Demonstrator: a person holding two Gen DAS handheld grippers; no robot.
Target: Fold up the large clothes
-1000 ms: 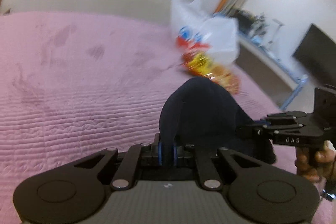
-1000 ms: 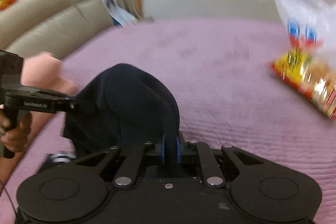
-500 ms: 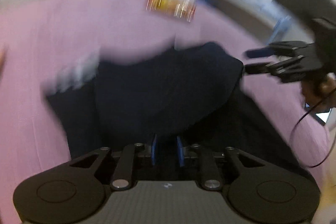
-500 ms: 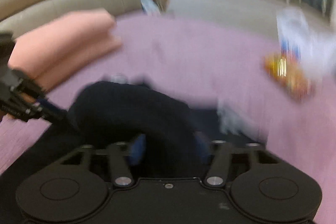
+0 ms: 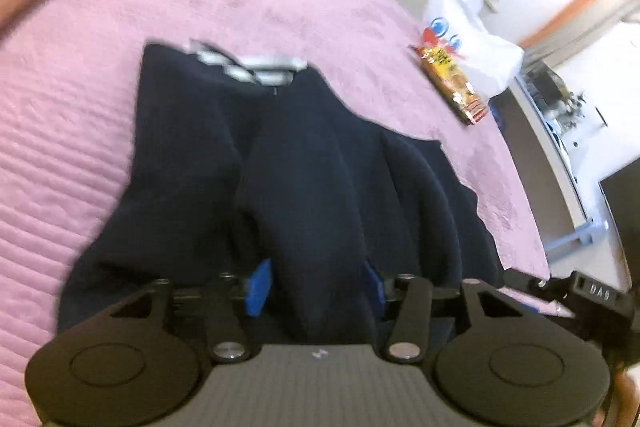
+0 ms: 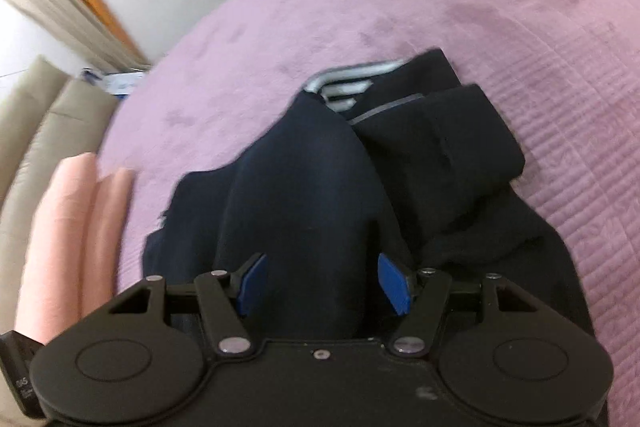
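1. Releasing looks like the step in hand: the left claw [image 5: 316, 287] has just been opening, its blue pads [image 5: 258, 287] stand apart, and a ridge of the dark garment [image 5: 288, 163] lies between them without being pinched.
2. The right claw [image 6: 320, 283] has also just been opening and stands wide; a hump of the garment [image 6: 304, 187] sits between its pads [image 6: 392, 287], loose as far as I can tell.
3. The garment lies on the pink bed [image 5: 68, 131], bunched and part-folded, with its striped collar [image 5: 248, 67] at the far end.
4. Risk: cloth draped over a pad could snag as a claw pulls back, dragging the fold open.
5. Risk: the top layer is humped, not flat, so I judge it may slump sideways and leave uneven edges.
6. Risk: the two claws work close together, so a careless regrasp could knock one against the other.
7. Room: the bed is open beyond the collar and on the garment's left in the left view.
8. Edges: a snack packet [image 5: 452, 83] and white bag [image 5: 472, 39] lie near the bed's edge on one side, well apart from the garment; folded peach cloth [image 6: 76, 239] lies near it on the other.
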